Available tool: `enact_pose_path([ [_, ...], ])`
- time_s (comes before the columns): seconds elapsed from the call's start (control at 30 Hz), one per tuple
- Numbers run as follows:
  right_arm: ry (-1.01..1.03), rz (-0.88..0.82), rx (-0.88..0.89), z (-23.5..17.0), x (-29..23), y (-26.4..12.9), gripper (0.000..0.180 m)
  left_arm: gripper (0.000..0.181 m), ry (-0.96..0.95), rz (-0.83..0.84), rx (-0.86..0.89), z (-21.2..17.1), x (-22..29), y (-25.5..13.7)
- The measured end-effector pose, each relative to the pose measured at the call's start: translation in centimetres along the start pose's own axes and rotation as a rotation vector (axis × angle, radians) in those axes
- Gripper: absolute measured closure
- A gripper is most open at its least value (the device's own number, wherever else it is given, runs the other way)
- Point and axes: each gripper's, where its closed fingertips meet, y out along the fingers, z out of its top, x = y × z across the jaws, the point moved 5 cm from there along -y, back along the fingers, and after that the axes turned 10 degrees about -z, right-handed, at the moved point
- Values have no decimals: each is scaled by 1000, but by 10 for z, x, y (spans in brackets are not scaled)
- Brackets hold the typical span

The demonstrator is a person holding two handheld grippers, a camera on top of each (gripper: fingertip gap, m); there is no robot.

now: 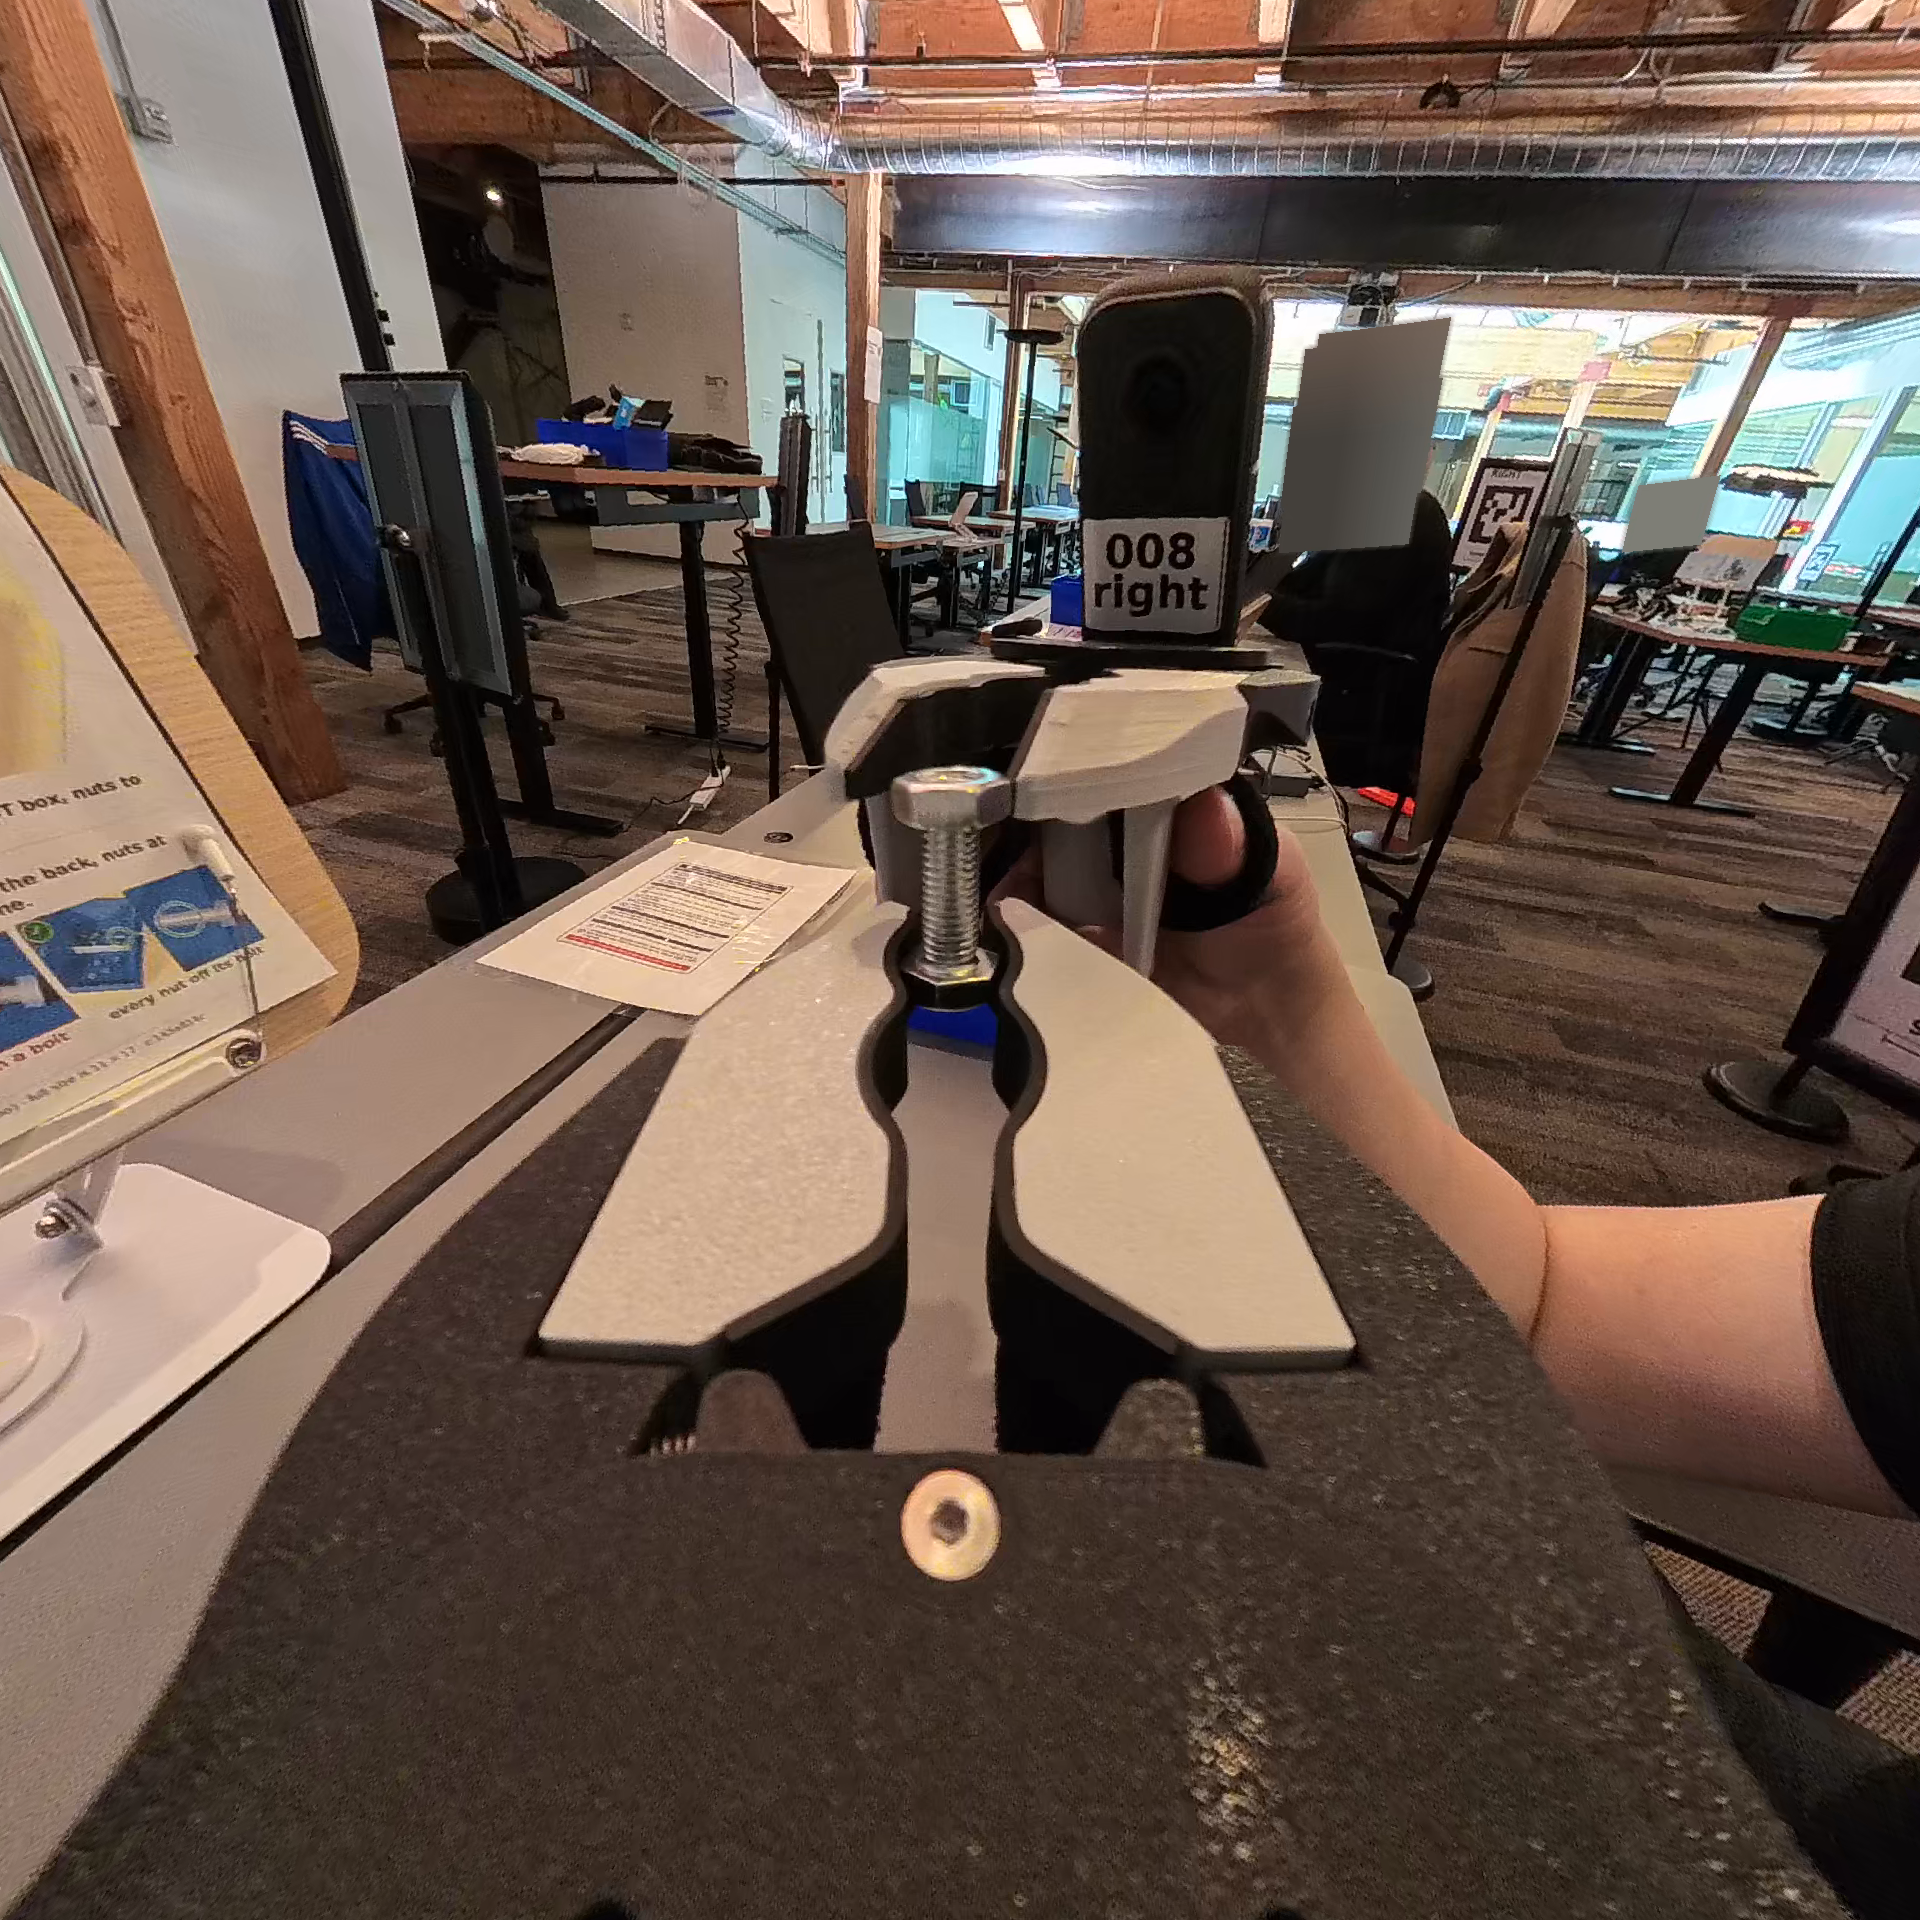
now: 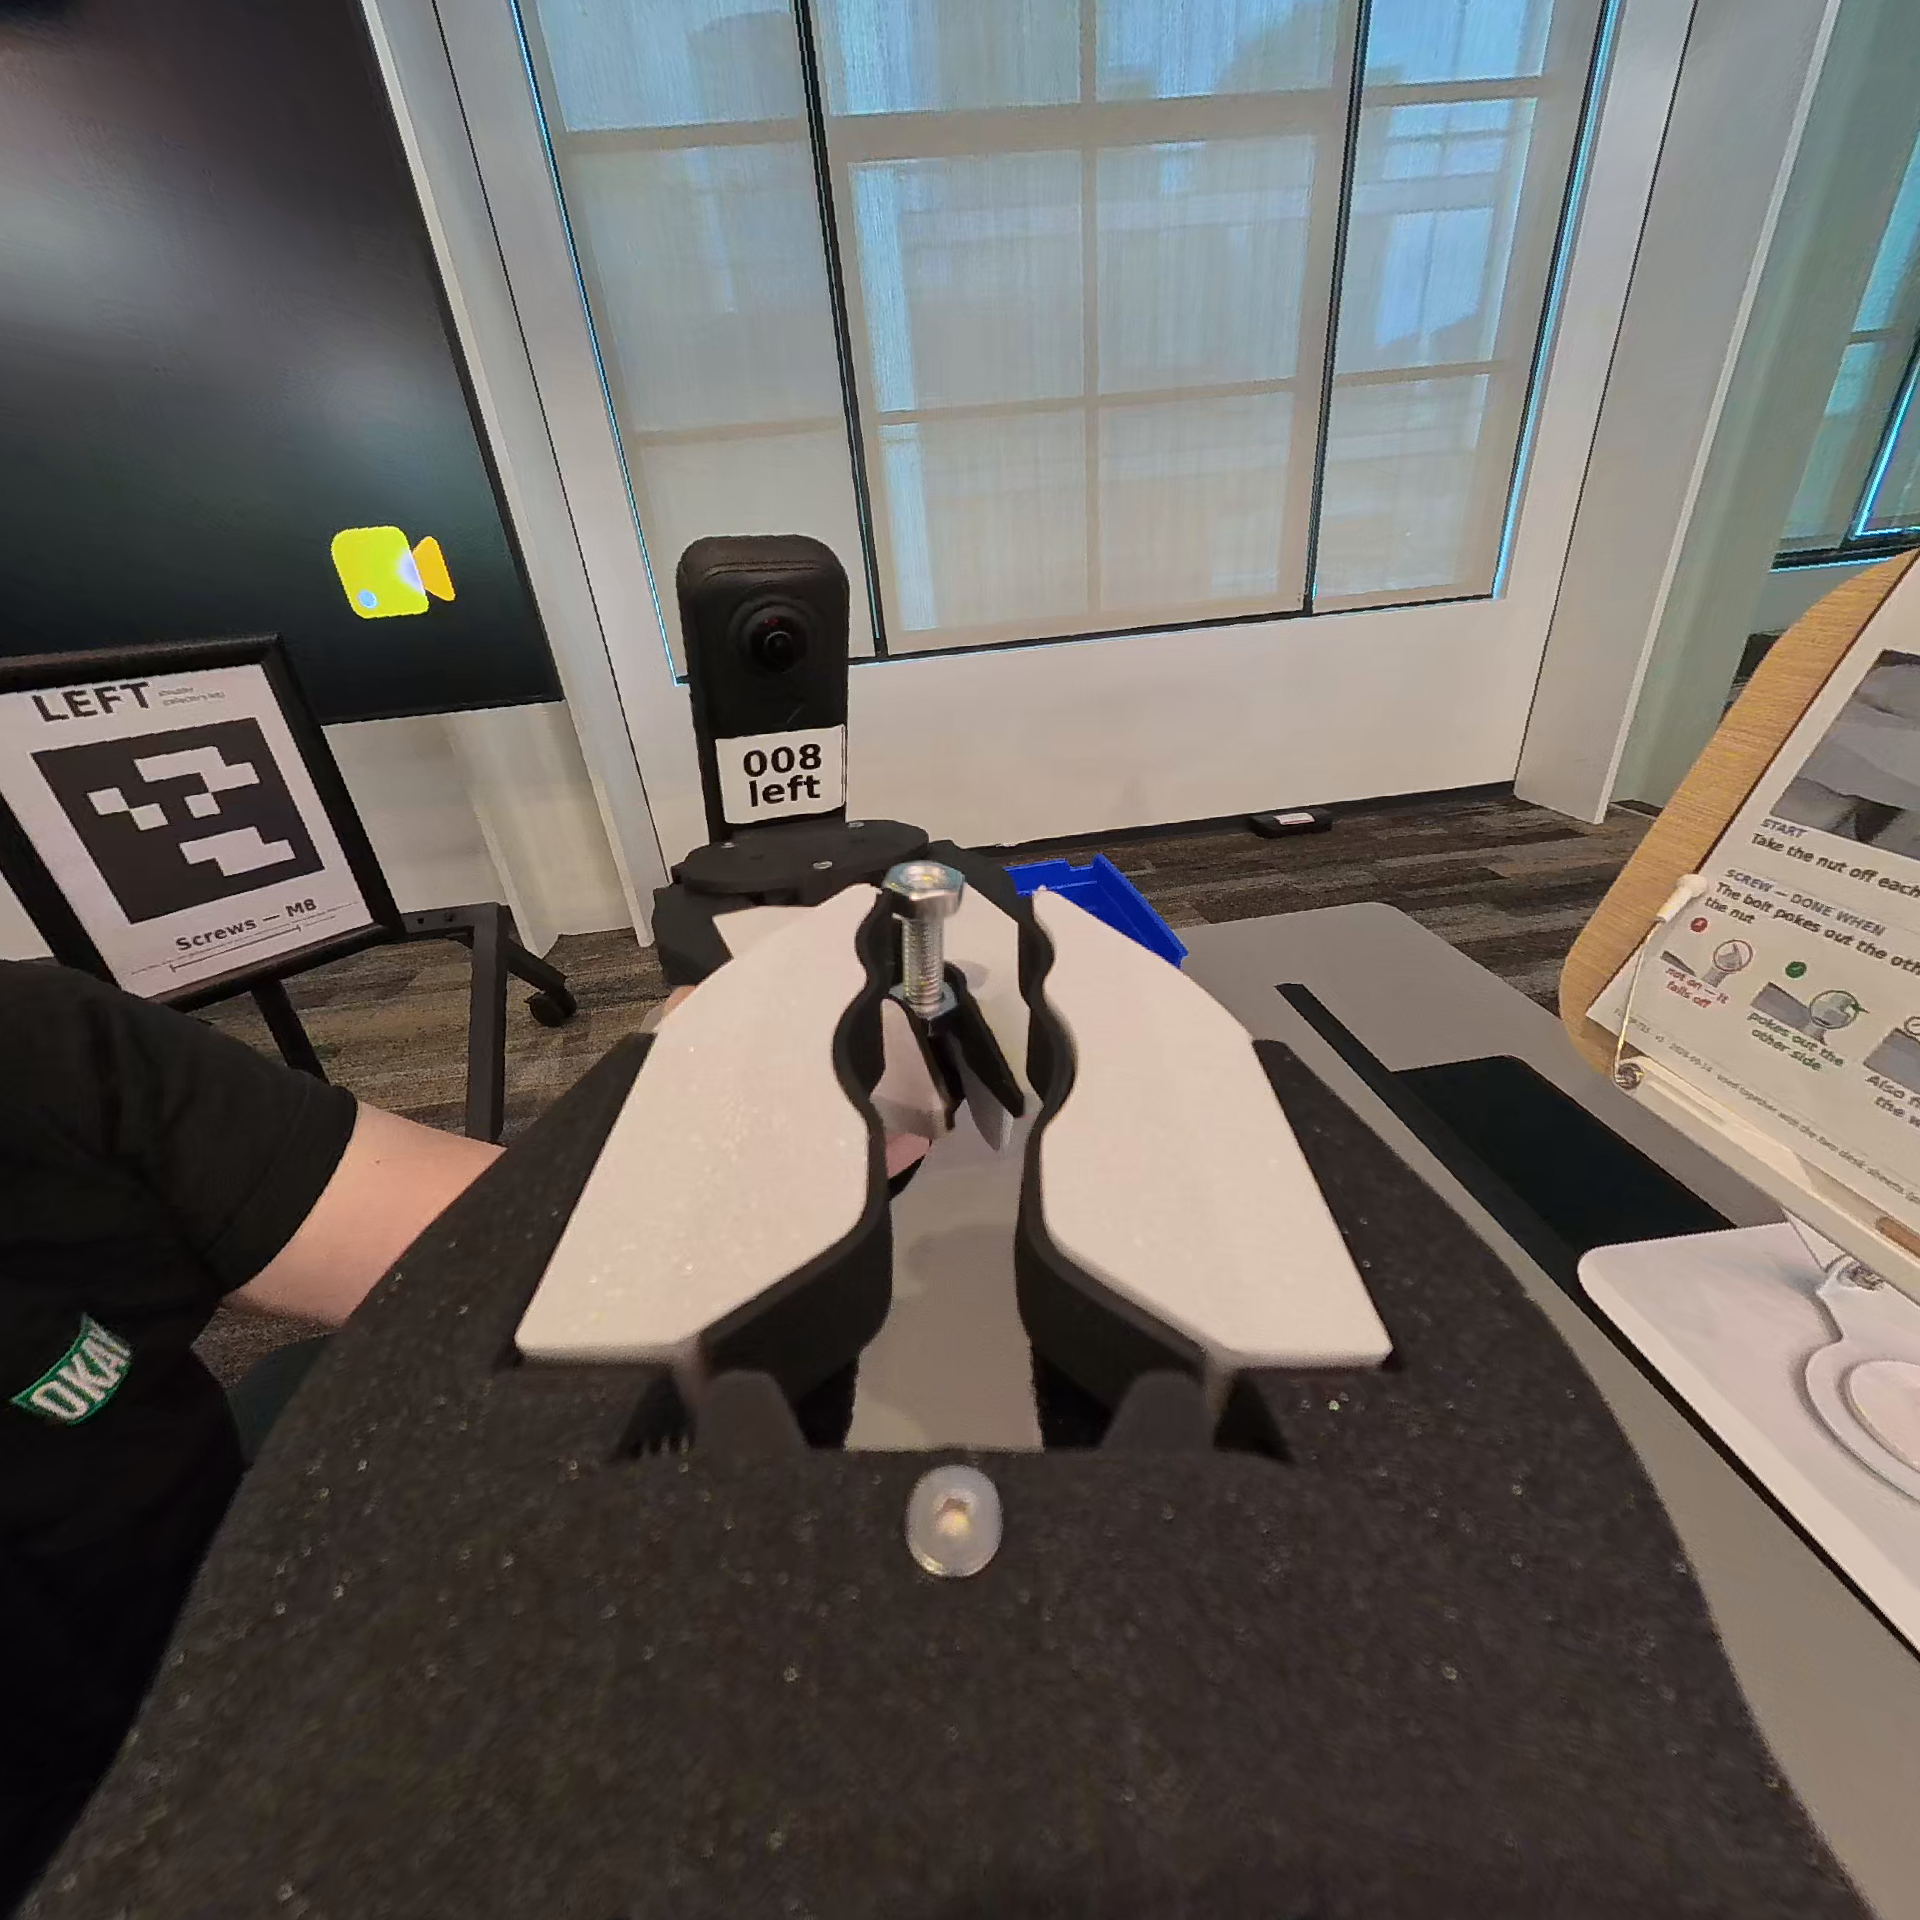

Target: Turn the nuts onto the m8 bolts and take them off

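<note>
A silver M8 bolt (image 1: 948,883) stands upright in the air, head up, with a silver nut (image 1: 945,977) near the lower end of its thread. My left gripper (image 1: 948,940) is shut on the nut. My right gripper (image 1: 1029,748) faces it from beyond, held by a bare hand, its fingertips at the bolt head (image 1: 951,795). In the right wrist view the bolt head (image 2: 923,891) sits between the tips of my right gripper (image 2: 951,904), with a gap showing on its right side, so the jaws stand open. The left gripper (image 2: 940,1039) holds the nut (image 2: 930,1003) from below.
A blue bin (image 2: 1101,904) sits on the grey table (image 2: 1351,987) behind the grippers. An instruction stand on a white base (image 1: 125,935) stands at the table's side, and also shows in the right wrist view (image 2: 1766,935). A paper sheet (image 1: 675,925) lies on the table. A framed marker sign (image 2: 187,821) stands on the floor. My two grippers' fingertips are within a few centimetres of each other.
</note>
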Motion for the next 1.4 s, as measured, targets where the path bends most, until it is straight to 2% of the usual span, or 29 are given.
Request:
enact_pose_path([
  [0.33,-31,-8,-31,2,-5,-3,156,170,10,13,-24,-2,-1,1],
  [0.53,-64,-239,-163,2,7,-25,157,170,30,134,-64,-6,-18,-7],
  [0.63,-6,-311,-194,11,16,-27,158,170,39,235,-76,-9,-32,-15],
  [0.8,102,-284,-451,31,34,3,160,170,61,414,-114,-17,-53,-23],
  [0.87,138,-293,-612,34,41,17,160,170,67,465,-136,-20,-58,-24],
  [1.03,183,-347,-949,26,44,42,151,170,71,517,-177,-27,-64,-23],
  [1.4,200,-369,-1152,10,37,62,154,170,81,497,-181,-24,-57,-21],
])
